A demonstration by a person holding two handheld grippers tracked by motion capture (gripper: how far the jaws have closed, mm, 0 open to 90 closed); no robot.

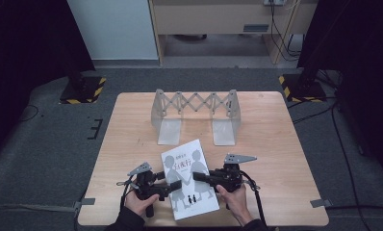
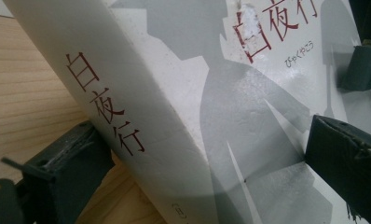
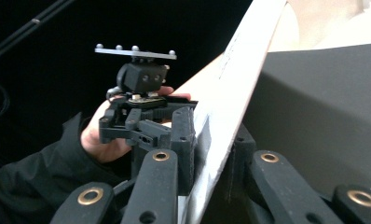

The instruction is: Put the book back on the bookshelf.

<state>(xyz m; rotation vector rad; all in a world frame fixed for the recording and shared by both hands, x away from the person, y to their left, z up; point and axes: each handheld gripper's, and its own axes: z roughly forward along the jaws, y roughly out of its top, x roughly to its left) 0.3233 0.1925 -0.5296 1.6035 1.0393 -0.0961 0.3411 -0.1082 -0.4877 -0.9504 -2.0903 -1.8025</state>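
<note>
Grey carpet surrounds a wooden counter (image 1: 132, 139). At its 12 o'clock stands an empty expandable metal rack (image 1: 194, 113); at 6 o'clock a white book (image 1: 189, 180) lies between both claws, apparently raised at one side.

Status: the right claw (image 1: 201, 177), at the book's 3 o'clock edge, is clamped tight on the front cover, which is pinched between its jaws in the right gripper view. The left claw (image 1: 166, 188), at the 9 o'clock edge, stands fully spread; in the left gripper view its jaws straddle the spine without visibly pressing it.

Judged progress: early. The book is gripped on one side but not yet in the rack; carrying, upending and slotting remain.

Limits: whether the cover alone is lifted or the whole book cannot be told. The forearms are cut off at the frame's bottom.
</note>
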